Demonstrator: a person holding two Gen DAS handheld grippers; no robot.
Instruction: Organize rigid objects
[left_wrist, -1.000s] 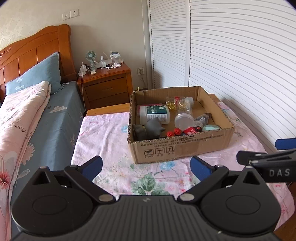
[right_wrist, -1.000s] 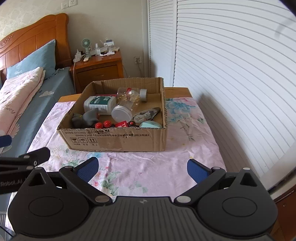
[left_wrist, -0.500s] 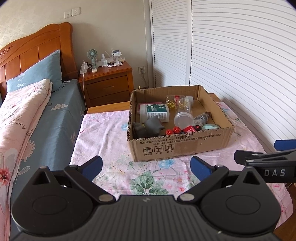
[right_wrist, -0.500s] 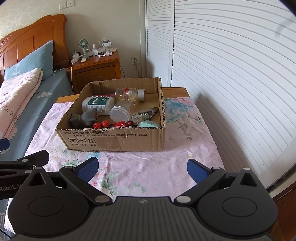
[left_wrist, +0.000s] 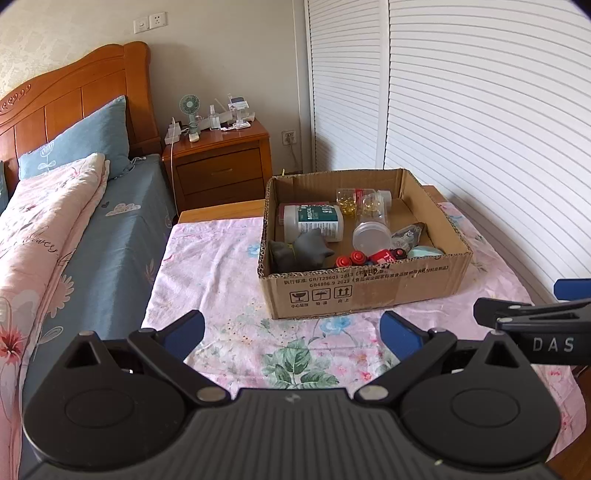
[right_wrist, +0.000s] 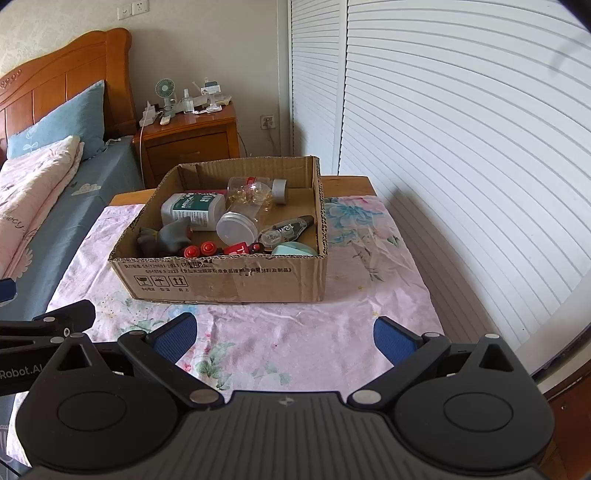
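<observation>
Ahead of the left gripper (left_wrist: 291, 330) and right gripper (right_wrist: 284, 334), both spread wide and empty, the cardboard box (right_wrist: 236, 280) shows "GB4806.9-2023".

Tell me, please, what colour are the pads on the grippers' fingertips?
Blue pads, seen best in the right wrist view.

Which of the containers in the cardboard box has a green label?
The large white bottle lying on its side at the left of the cardboard box has it. The clear jars beside it carry no green label.
</observation>
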